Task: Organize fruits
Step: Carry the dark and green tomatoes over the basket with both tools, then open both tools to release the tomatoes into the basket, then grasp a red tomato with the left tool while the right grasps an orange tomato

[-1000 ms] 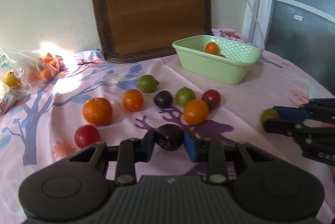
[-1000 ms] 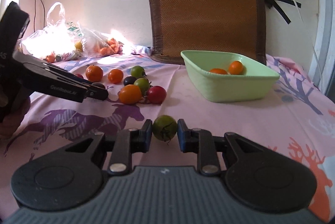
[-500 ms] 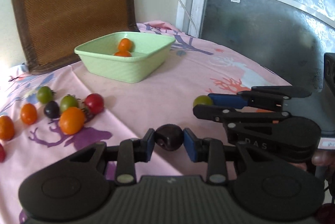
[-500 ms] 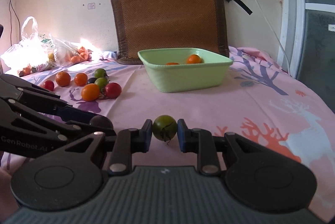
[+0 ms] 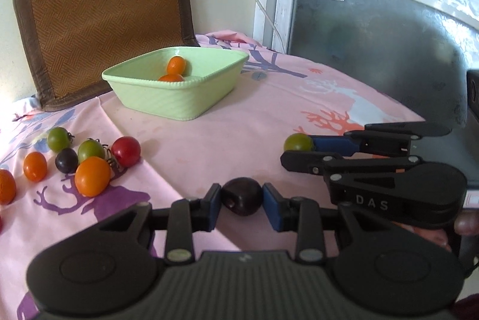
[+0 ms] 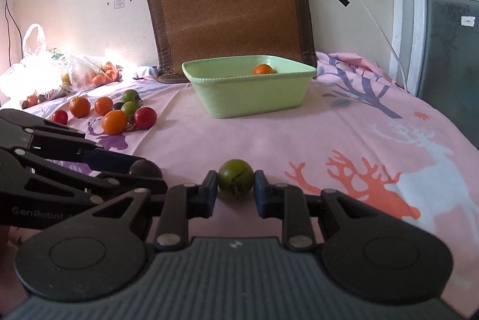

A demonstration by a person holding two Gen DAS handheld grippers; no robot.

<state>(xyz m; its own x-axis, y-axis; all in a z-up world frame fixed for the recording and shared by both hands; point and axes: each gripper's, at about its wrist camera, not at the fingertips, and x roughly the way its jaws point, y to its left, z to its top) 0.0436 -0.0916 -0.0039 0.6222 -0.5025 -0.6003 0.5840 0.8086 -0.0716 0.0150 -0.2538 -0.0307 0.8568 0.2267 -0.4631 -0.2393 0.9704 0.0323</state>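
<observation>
The tabletop (image 5: 269, 116), covered in a pink cloth printed with deer and trees, carries a pale green rectangular plastic basket (image 5: 176, 98) with two orange fruits (image 5: 176, 65) inside, and a loose cluster of orange, red, green and dark small fruits (image 5: 89, 161) well apart from it on the left.

The left tongs (image 5: 242, 200) are clenched on a dark purple round fruit (image 5: 242, 199); the right tongs (image 6: 235, 181) are clenched on a green round fruit with a cracked skin (image 6: 235, 177). Both are held low over the cloth, short of the basket.

Risks, as I judge them: the two tongs sit close together, so they could knock each other on the way to the basket and jar a fruit loose, and it would roll on the cloth. The split green skin could burst under a tighter squeeze.

Only the right wrist view shows the clear plastic bags of more fruit (image 6: 60, 74) by the wall and the crack in the green fruit. Only the left wrist view shows both fruits in the basket clearly, and a fingertip (image 5: 465, 225) behind the right tongs.
</observation>
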